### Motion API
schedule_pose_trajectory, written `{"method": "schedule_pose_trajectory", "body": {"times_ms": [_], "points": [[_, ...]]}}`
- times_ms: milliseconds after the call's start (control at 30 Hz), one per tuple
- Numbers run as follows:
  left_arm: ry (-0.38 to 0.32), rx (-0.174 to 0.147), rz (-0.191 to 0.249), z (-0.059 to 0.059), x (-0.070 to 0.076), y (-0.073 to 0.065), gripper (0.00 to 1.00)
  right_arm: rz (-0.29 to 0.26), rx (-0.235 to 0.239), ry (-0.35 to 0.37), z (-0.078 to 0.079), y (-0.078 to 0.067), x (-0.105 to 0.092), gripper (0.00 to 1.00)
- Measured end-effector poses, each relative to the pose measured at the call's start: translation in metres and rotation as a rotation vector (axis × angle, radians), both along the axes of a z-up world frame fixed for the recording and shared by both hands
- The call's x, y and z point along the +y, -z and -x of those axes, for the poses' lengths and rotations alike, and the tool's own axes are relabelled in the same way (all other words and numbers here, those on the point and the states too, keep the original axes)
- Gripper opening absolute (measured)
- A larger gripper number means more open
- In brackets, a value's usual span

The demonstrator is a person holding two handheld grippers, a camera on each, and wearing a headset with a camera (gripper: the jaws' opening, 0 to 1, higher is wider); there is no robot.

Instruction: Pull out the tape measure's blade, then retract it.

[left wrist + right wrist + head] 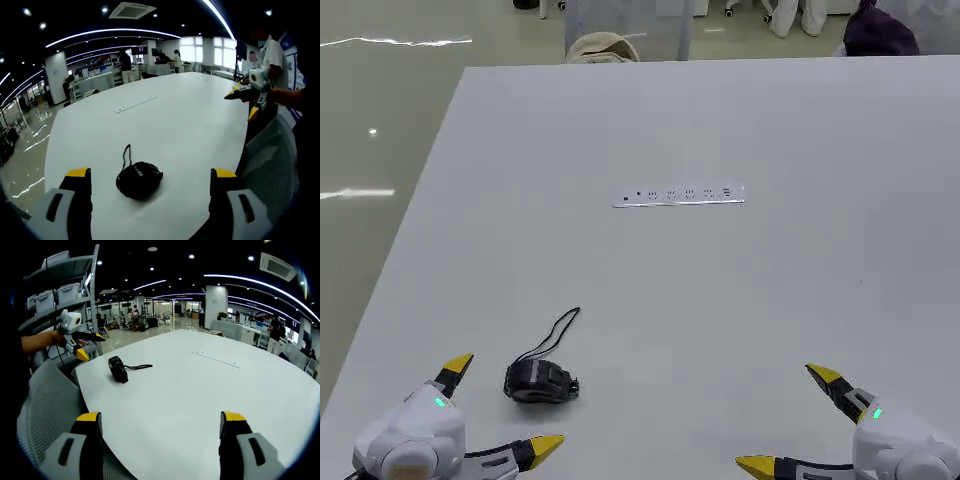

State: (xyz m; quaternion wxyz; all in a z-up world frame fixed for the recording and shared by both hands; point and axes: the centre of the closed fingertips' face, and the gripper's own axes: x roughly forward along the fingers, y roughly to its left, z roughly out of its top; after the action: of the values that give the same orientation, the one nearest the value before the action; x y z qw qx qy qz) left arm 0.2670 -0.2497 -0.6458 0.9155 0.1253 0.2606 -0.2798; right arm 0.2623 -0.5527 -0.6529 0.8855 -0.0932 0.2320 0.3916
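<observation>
Big open-plan office: ceiling strip lights, a shiny floor, desks with people way off in the back, and storage shelving off to one side. Front and centre is a large white bench, almost bare apart from a white power strip lying flat around the middle.

Progress-wise, I'd say nothing has started yet. The tape measure is a small black one sitting near the bench's near-left corner, close to the near edge. Its thin wrist loop trails away toward the middle. No blade is showing, so the pull-out and the retract are both left to do.

The left gripper hovers right by it with the jaws spread wide and nothing in them. From the left gripper view, the tape measure sits just ahead and roughly framed between the two yellow tips, not touched as far as I can tell. The right gripper is over by the near edge toward the right, well apart from the tape measure, jaws also wide apart and holding nothing.
</observation>
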Motion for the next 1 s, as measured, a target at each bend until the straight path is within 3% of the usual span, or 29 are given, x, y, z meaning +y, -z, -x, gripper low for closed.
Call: {"method": "schedule_pose_trajectory", "body": {"times_ms": [433,633,1000], "points": [[0.057,0.039,-0.023,-0.002,-0.004,0.008,0.9,0.009,-0.021,-0.045,-0.004,0.0,0.003,0.98],[0.059,0.038,-0.019,-0.009,-0.002,0.005,0.88,0.013,-0.025,-0.08,-0.005,0.0,0.006,0.96],[0.135,0.065,-0.065,-0.017,-0.002,0.009,0.86,0.033,-0.03,-0.152,-0.012,0.003,0.014,0.93]]}}
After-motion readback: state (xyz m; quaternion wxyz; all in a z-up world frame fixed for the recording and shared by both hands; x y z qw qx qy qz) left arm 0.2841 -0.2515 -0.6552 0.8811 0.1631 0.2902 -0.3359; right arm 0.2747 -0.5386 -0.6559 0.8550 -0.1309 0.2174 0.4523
